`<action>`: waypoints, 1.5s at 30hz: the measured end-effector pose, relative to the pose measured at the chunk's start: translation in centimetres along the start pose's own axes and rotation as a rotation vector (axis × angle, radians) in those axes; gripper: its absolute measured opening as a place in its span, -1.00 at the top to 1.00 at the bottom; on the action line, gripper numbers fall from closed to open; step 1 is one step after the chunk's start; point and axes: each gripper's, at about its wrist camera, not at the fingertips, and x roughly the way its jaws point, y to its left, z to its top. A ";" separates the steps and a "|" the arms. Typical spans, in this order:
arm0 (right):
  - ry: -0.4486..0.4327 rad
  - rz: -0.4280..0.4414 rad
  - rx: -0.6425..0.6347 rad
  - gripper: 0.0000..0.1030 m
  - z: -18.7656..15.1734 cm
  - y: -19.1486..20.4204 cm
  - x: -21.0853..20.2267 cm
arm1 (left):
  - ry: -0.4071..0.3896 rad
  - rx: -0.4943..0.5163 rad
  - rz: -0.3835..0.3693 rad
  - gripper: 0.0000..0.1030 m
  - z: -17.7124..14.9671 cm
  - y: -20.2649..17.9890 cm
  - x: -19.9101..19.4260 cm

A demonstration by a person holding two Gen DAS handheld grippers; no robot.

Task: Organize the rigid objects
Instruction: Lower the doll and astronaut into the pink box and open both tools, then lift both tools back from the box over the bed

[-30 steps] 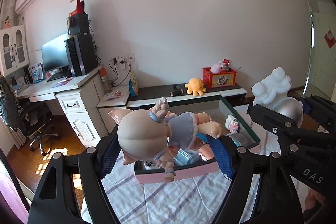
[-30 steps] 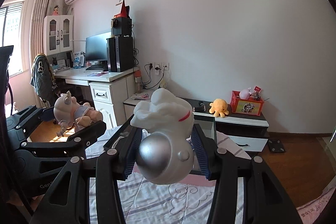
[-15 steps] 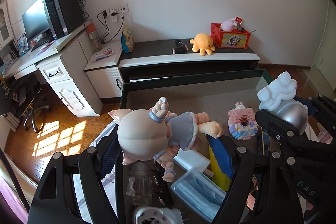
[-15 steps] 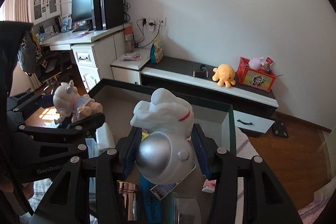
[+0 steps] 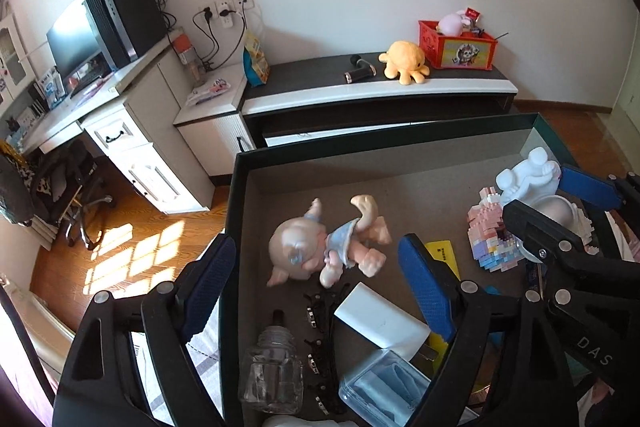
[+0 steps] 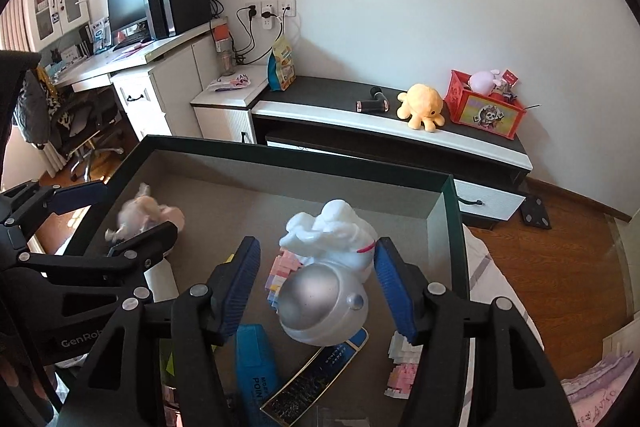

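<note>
Left wrist view, left to right. Left gripper [image 5: 316,283] at lower centre, blue-padded fingers [image 5: 210,281] spread wide, nothing between them. Pig doll [image 5: 320,247] in blue dress lies on its side on the grey floor of the dark-rimmed storage box [image 5: 400,141], at frame centre, beyond the open jaws and clear of both pads. Lower centre: clear glass bottle [image 5: 274,371], white block [image 5: 380,325], clear lidded case [image 5: 390,387]. Right of centre: pastel brick model [image 5: 494,241], touching the white astronaut figure [image 5: 528,179] at far right.

Right wrist view, left to right. Pig doll [image 6: 150,213], motion-blurred, at left of frame inside the box, partly behind the left gripper's finger. Right gripper [image 6: 316,287] at lower centre, jaws apart; astronaut figure [image 6: 332,275] sits between the pads, silver helmet nearest the camera. Whether either pad touches it, cannot tell. Blue marker box [image 6: 256,375] and dark printed card [image 6: 316,375] lie below it. Orange octopus plush [image 6: 422,105] and red crate [image 6: 484,105] on the low cabinet, upper right.
</note>
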 end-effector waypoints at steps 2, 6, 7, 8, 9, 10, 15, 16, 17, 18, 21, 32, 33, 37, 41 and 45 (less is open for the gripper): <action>-0.004 0.001 0.004 -0.30 0.0 0.0 -0.2 | 0.009 0.000 0.002 -0.79 -0.2 0.1 -0.1; -0.002 0.010 0.013 -0.55 -0.3 0.1 -1.0 | 0.049 -0.019 -0.035 -0.82 -0.9 0.9 -0.1; 0.000 0.018 0.014 -0.55 -0.4 0.0 -1.2 | 0.049 -0.024 -0.038 -0.84 -1.2 1.0 -0.5; -0.003 0.025 0.018 -0.56 -0.5 0.0 -1.5 | 0.046 -0.027 -0.045 -0.84 -1.3 1.1 -0.8; -0.006 0.031 0.023 -0.56 -0.6 -0.1 -1.7 | 0.046 -0.032 -0.055 -0.84 -1.5 1.1 -1.1; -0.002 0.037 0.034 -0.59 -0.7 -0.2 -1.9 | 0.054 -0.039 -0.069 -0.84 -1.7 1.2 -1.2; -0.002 0.043 0.046 -0.68 -1.6 -0.2 -3.1 | 0.079 -0.064 -0.151 -0.85 -2.7 1.3 -2.1; -0.004 0.043 0.048 -0.71 -1.9 -0.2 -3.5 | 0.090 -0.074 -0.175 -0.86 -2.9 1.3 -2.1; -0.008 0.042 0.050 -0.79 -2.1 -0.3 -3.8 | 0.104 -0.084 -0.199 -0.86 -3.2 1.3 -2.2; -0.011 0.037 0.050 -0.89 -2.3 -0.3 -4.2 | 0.112 -0.088 -0.218 -0.90 -3.5 1.1 -2.3; -0.020 0.038 0.049 -1.00 -2.9 -0.6 -5.2 | 0.095 -0.085 -0.236 -0.94 -4.2 0.7 -3.3; -0.065 0.024 0.046 -1.00 -5.2 -0.5 -10.3 | -0.071 -0.070 -0.175 -0.99 -6.7 -0.4 -10.0; -0.071 0.022 0.046 -1.00 -5.5 -0.4 -10.8 | -0.084 -0.065 -0.171 -0.99 -6.9 -0.4 -10.6; -0.088 0.014 0.048 -1.00 -6.4 -0.1 -12.9 | -0.135 -0.028 -0.168 -1.00 -7.9 -0.5 -12.7; -0.092 -0.002 0.045 -1.00 -7.3 0.1 -14.3 | -0.186 0.004 -0.133 -0.99 -9.1 -1.0 -14.4; -0.104 -0.002 0.047 -1.00 -8.1 0.4 -15.7 | -0.209 0.025 -0.116 -1.00 -10.0 -1.3 -15.8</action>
